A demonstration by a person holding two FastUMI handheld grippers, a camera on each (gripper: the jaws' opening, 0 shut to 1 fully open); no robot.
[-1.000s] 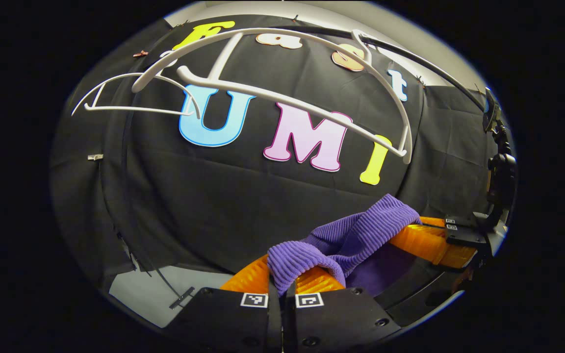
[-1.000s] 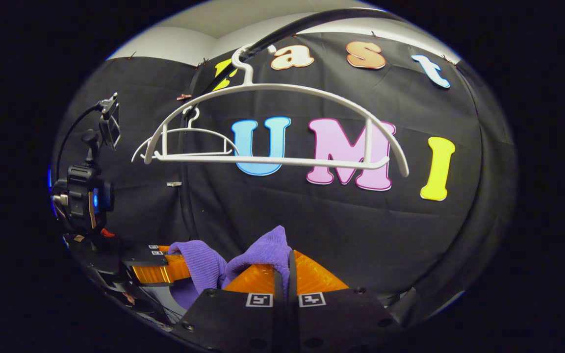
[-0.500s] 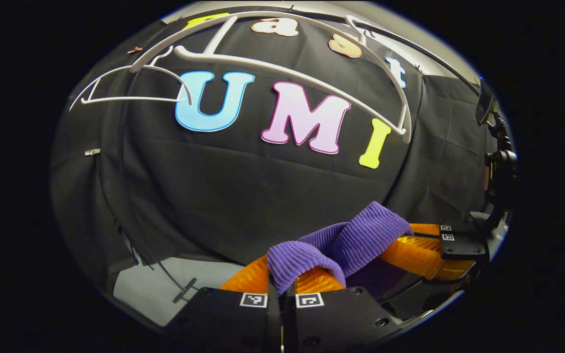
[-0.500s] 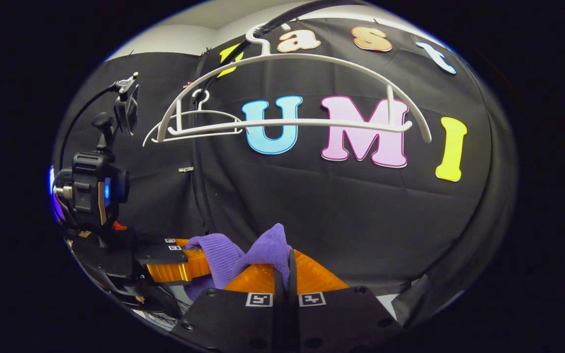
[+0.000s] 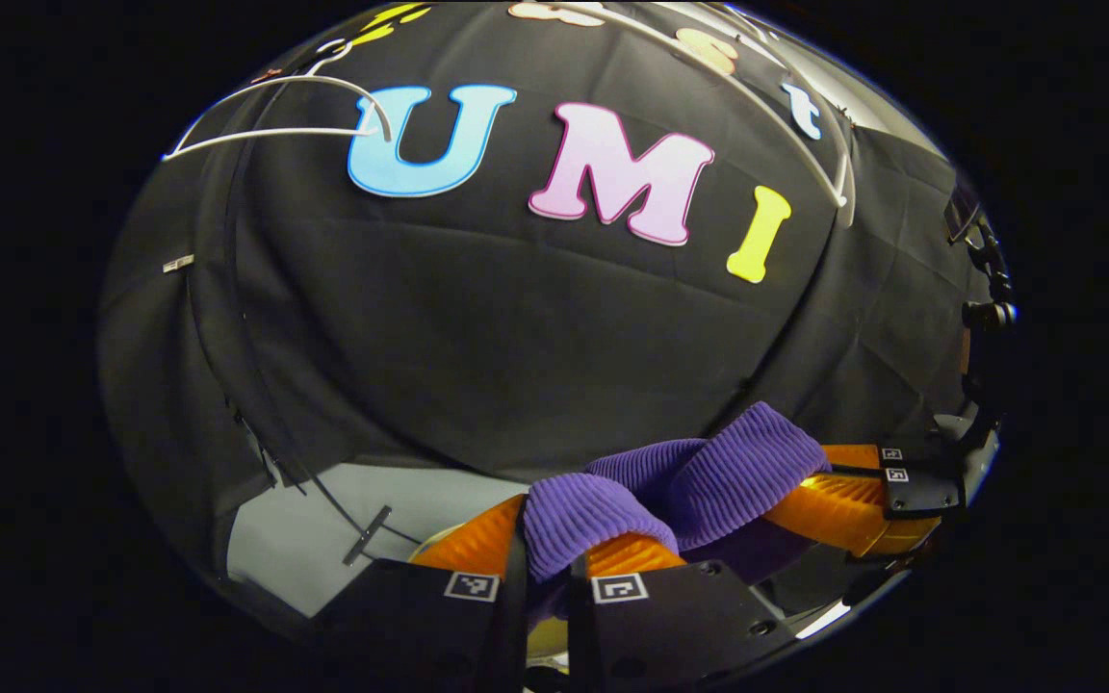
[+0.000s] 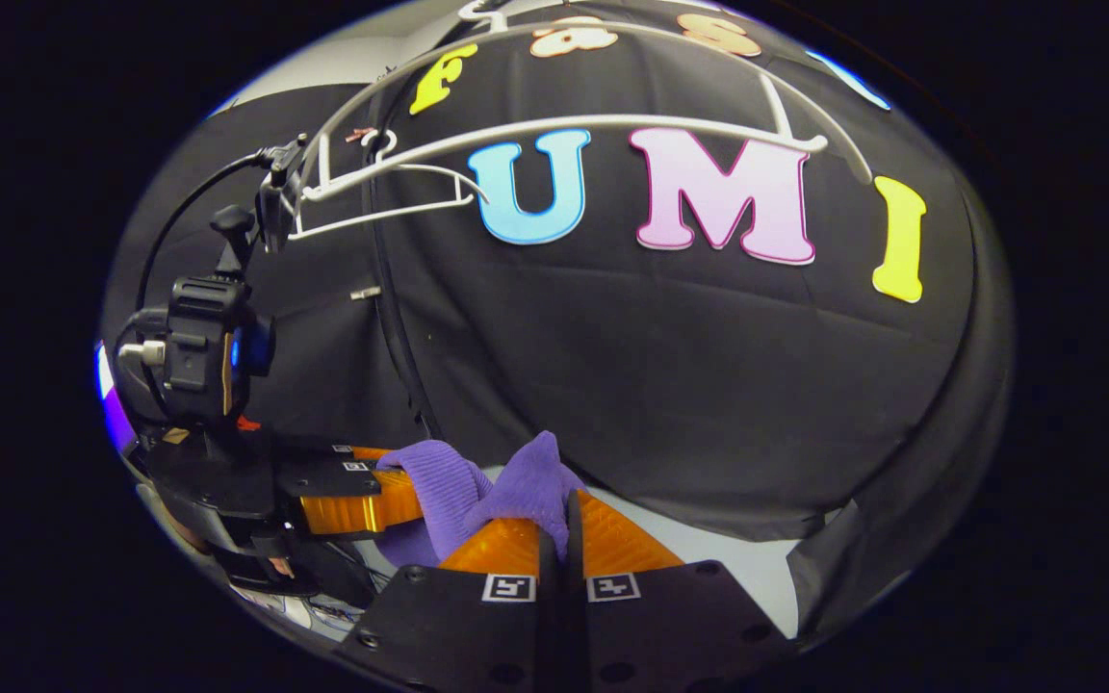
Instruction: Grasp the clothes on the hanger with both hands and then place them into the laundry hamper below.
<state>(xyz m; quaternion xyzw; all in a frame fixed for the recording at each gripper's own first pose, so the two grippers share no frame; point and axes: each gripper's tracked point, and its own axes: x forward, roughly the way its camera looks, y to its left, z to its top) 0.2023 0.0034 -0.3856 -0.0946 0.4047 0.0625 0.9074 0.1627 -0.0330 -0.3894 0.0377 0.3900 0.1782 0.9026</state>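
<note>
Left gripper point(image 5: 545, 563) and right gripper point(image 6: 559, 539) side by side, each clamped on purple garment point(image 5: 699, 476).

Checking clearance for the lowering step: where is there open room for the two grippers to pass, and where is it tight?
Open room lies between the bare white hangers above and the grippers below, against the booth wall. It is crowded low down: the left gripper and right gripper sit close together, both pinching the purple garment. The hamper cannot be made out.

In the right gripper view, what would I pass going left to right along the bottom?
The other, left claw → purple garment → this camera's own right claw, pinching the garment.
</note>
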